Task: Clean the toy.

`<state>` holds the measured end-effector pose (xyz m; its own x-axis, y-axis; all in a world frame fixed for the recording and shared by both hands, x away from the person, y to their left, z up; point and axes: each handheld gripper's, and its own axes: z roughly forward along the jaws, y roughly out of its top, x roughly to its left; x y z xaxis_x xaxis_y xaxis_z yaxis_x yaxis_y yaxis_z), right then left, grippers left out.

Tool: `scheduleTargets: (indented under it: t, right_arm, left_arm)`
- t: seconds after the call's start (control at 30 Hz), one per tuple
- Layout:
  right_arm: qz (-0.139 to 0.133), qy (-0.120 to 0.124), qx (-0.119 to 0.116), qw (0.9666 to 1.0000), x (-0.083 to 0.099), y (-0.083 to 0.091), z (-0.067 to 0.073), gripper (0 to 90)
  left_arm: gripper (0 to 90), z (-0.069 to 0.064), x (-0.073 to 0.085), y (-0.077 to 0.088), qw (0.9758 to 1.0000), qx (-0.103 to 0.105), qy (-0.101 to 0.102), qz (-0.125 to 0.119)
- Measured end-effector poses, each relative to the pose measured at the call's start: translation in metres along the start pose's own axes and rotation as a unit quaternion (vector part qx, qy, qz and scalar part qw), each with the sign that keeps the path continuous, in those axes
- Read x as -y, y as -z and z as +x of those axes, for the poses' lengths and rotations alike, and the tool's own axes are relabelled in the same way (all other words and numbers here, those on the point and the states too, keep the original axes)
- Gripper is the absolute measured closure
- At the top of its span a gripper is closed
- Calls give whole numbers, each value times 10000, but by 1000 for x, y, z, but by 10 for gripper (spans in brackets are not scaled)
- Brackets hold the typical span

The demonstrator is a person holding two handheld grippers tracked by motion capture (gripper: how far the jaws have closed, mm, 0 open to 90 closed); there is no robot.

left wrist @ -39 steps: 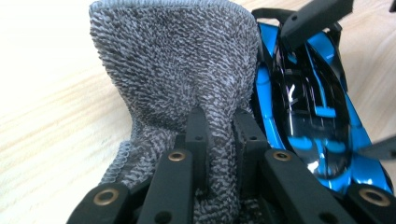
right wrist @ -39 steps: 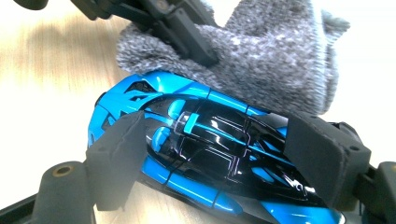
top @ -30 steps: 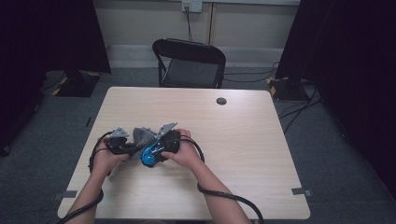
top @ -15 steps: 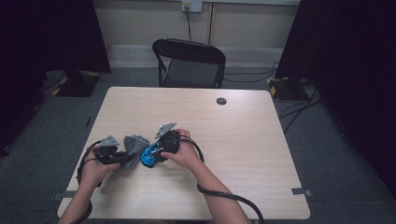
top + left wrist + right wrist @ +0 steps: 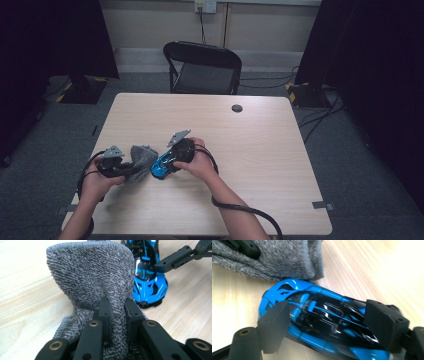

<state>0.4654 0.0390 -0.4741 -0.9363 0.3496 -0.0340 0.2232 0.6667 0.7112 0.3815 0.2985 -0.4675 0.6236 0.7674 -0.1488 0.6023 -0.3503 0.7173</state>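
left gripper [image 5: 131, 169]: jaws pinched tight on a fold of the grey cloth [image 5: 95, 282], which stands bunched up ahead of them and just beside the car's end.
right gripper [image 5: 167, 162]: jaws spread wide across the blue toy car [image 5: 317, 322], a pad against each flank, so it has the car clamped (looks like wiping work, judging by the pairing).
car position: on the table [image 5: 260, 150], left of centre, nearer the front edge than the back, resting on the wood.
risk 1: car squirts out of the pads. Cause: glossy curved shell, pads bear on sloped sides, and a sideways cloth push would add shear.
risk 2: cloth pulls free. Cause: the grip takes in a small fold, with most of the terry loose ahead of the jaws.
risk 3: cloth snags on the right gripper's linkage. Cause: the two tools work nearly nose to nose.
risk 4: cables [image 5: 240, 207] drag. Cause: each loops on the tabletop by its forearm.
edges: front and left edges are near the left hand; a slipped car could roll that way (wheels hidden, cannot tell).
open room: the right half and the back of the table are bare apart from a small dark round cap [image 5: 237, 108] near the back edge; chair [image 5: 202, 67] stands beyond it, well apart.
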Motion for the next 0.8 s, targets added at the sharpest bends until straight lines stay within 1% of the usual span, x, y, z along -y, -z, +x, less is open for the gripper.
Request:
scheduleTargets:
  t: [0.03,0.1,0.17,0.2,0.27,0.3,0.33,0.4,0.43,0.5,0.6,0.67,0.73,0.8]
  right_arm:
    - [-111,-66,-53,9999,1,2,-2,217]
    - [-148,-24,-46,9999,1,6,-5,208]
    - [-126,30,-66,9999,1,12,-8,200]
    - [-123,68,-39,9999,1,15,-9,204]
    - [-176,29,-74,9998,2,24,-13,203]
    - [-182,45,-59,9998,3,29,-15,203]
    - [-204,31,-50,9998,4,34,-17,203]
    - [-303,-51,-89,9995,7,46,-23,203]
    - [-350,-64,-46,9994,9,53,-25,203]
    - [-360,-125,-58,9993,14,66,-31,204]
    - [-296,-135,46,9995,25,84,-38,203]
    - [-367,-206,109,9991,33,95,-43,208]
    - [-426,-311,120,9985,42,105,-48,208]
    - [-405,-335,169,9985,50,114,-51,207]
  left_arm:
    - [783,0,-1,1,10000,-17,-34,1]
    - [783,-1,-5,3,10000,-5,-20,-45]
    - [783,-1,-10,6,10000,19,-24,-94]
    - [783,-2,-13,7,9999,32,17,-137]
    - [783,-4,-21,10,9998,8,-43,-179]
    - [783,-6,-26,10,9997,14,-74,-231]
    - [783,-8,-30,11,9997,31,-113,-235]
    - [783,-15,-42,10,9992,75,-238,-327]
    - [783,-19,-48,8,9989,120,-299,-339]
    - [782,-27,-57,3,9983,189,-403,-367]
    - [782,-38,-69,-8,9978,315,-463,-368]
    - [783,-47,-76,-16,9972,416,-503,-376]
    - [782,-56,-83,-24,9961,520,-587,-404]
    - [782,-66,-91,-31,9949,625,-668,-427]
